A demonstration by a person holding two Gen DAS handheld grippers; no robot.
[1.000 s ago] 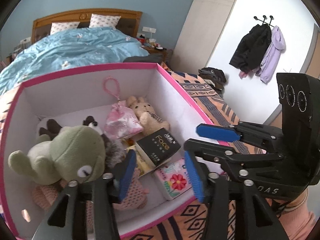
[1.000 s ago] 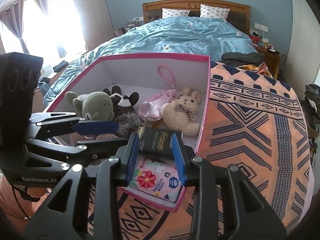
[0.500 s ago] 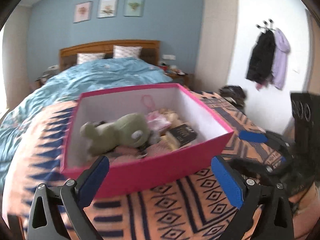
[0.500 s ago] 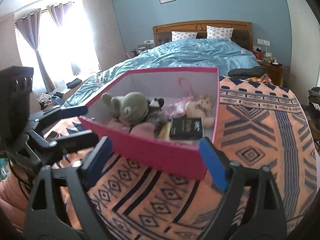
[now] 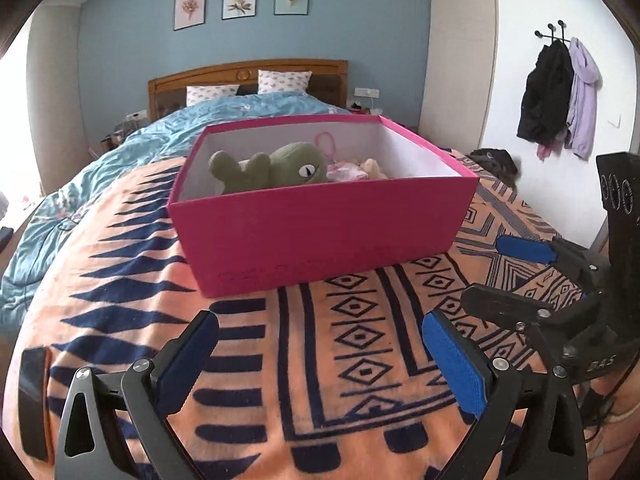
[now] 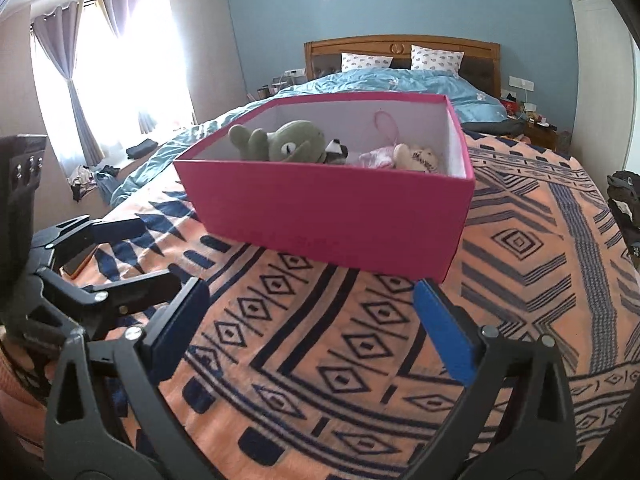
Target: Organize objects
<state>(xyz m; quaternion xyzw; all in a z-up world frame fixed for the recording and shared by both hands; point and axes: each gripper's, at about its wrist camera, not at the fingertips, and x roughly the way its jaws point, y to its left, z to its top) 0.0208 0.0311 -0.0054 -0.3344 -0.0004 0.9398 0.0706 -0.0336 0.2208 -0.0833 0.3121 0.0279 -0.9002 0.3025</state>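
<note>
A pink box point(image 5: 320, 232) point(image 6: 332, 216) stands on the orange patterned blanket. In it lie a green plush frog point(image 5: 280, 166) point(image 6: 288, 142), a pink pouch point(image 5: 346, 172) point(image 6: 376, 158) and a beige plush bear point(image 6: 416, 156). My left gripper point(image 5: 316, 344) is open and empty, low over the blanket in front of the box. My right gripper point(image 6: 312, 312) is open and empty, also in front of the box. Each gripper shows at the side of the other's view.
The orange blanket point(image 5: 340, 360) covers the near part of a bed with a blue duvet point(image 5: 224, 120). A dark phone point(image 5: 34, 392) lies at the blanket's left edge. Coats point(image 5: 560, 92) hang on the right wall. Curtains point(image 6: 80, 80) frame a bright window.
Both grippers have pulled back and down from over the box and opened wide. The black packet and the flowered packet, seen in the box before, are now hidden behind its front wall.
</note>
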